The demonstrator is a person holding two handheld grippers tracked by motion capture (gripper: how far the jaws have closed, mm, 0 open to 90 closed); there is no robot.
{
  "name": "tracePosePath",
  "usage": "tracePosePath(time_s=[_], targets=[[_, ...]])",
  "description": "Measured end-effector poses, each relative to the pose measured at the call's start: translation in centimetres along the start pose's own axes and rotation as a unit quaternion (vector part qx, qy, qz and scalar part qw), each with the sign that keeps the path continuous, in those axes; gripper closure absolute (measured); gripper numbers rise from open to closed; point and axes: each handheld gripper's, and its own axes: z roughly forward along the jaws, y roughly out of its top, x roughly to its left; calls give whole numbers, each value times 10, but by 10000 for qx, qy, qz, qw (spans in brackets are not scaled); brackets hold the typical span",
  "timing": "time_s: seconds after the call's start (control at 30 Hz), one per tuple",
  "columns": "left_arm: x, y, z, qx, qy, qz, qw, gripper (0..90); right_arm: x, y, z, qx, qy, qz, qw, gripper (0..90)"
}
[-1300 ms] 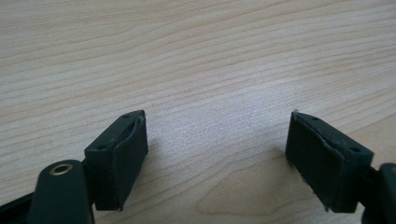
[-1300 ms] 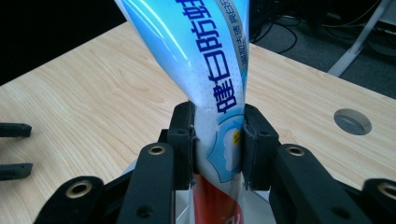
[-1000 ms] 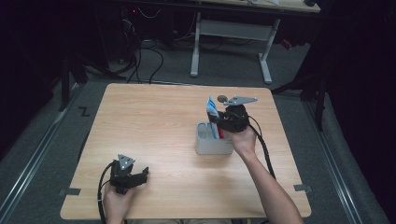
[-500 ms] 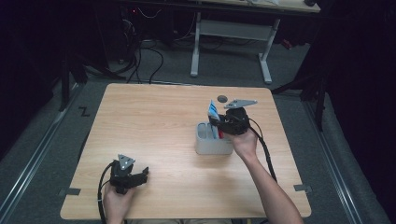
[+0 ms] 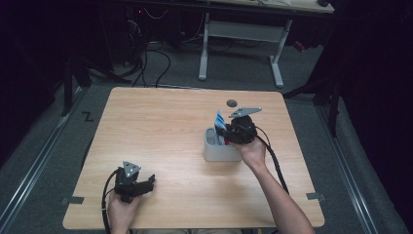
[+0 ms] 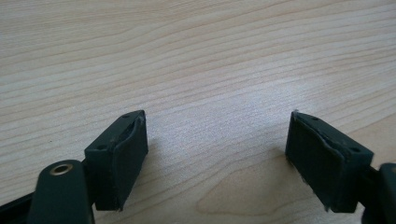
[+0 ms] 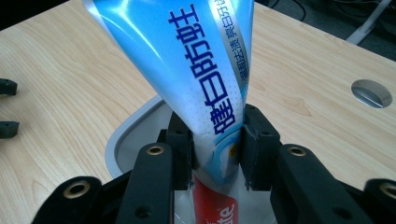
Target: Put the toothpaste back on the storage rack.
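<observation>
The right claw (image 7: 217, 140) clamps a blue-and-white toothpaste tube (image 7: 196, 70), its pads pressing the tube's lower part. The tube stands tilted, its bottom end inside a grey bin (image 5: 214, 152) near the middle of the wooden desk (image 5: 160, 126). The left claw (image 6: 217, 154) rests near the desk's front-left edge, jaws wide with nothing between them.

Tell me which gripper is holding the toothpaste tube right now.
The right gripper: it clamps the blue toothpaste tube over the grey container. The left gripper is open, empty.
</observation>
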Motion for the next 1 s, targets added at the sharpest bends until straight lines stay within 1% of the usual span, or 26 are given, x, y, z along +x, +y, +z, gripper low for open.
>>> tracePosePath(time_s=[0.13, 0.3, 0.4, 0.47, 0.53, 0.6, 0.83, 1.0], targets=[[0, 0, 0, -6, 10, -1, 10000, 215, -2, -5, 2, 40, 9, 86, 10000, 681], [0, 0, 0, 4, 12, 9, 10000, 215, -4, -7, 0, -4, 32, 137, 9999, 671], [-1, 0, 0, 0, 16, 9, 10000, 215, -4, -8, 1, -42, -20, 147, 9999, 652], [-1, 0, 0, -1, 16, 7, 10000, 215, -4, -8, 3, -93, -12, 167, 9998, 645], [0, 0, 0, -1, 15, 7, 10000, 215, -3, -8, 3, -92, -64, 169, 9998, 630], [0, 0, 0, 5, 11, 9, 10000, 215, -3, -9, 4, -88, -65, 194, 9998, 614], [0, 0, 0, 5, 11, 9, 10000, 215, -5, -11, -3, -189, -150, 271, 9993, 520], [-1, 0, 0, 0, 16, 8, 10000, 215, -6, -11, -11, -272, -185, 301, 9990, 496]])
